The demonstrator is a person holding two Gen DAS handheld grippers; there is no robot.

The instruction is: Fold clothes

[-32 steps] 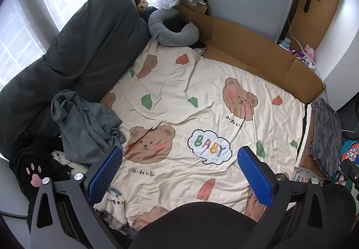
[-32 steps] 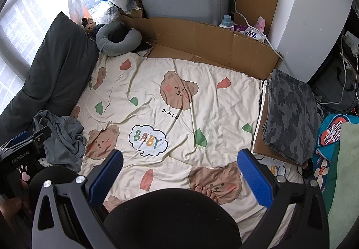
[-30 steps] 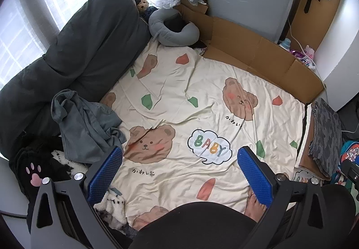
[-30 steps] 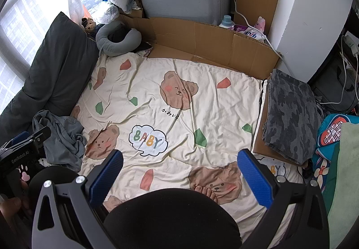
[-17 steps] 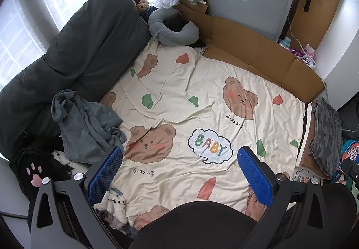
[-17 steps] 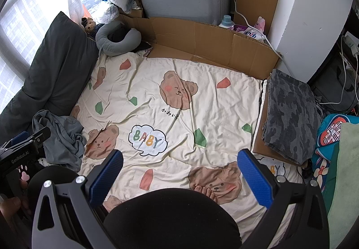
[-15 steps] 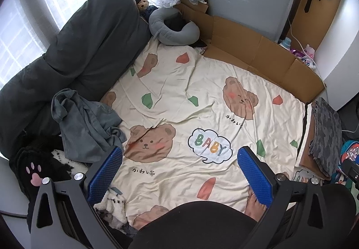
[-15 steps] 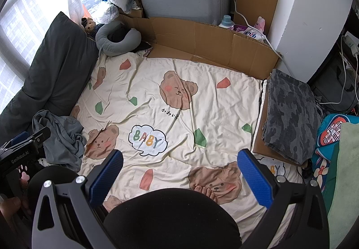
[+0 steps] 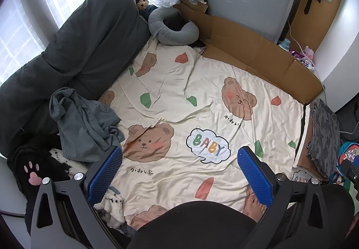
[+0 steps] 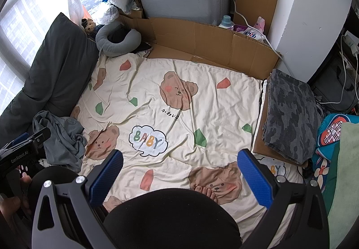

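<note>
Knees in black fill the near edge; left tool and right tool hang released above the sheet; crumpled grey shirt lies left; folded camo garment right; cardboard beyond.

Black-framed left gripper with blue ribbed finger pads, silver screws on the frame. Matching right gripper; white "GenRobot.AI" lettering on the left unit's black side. Black trousers, bare toes.
</note>
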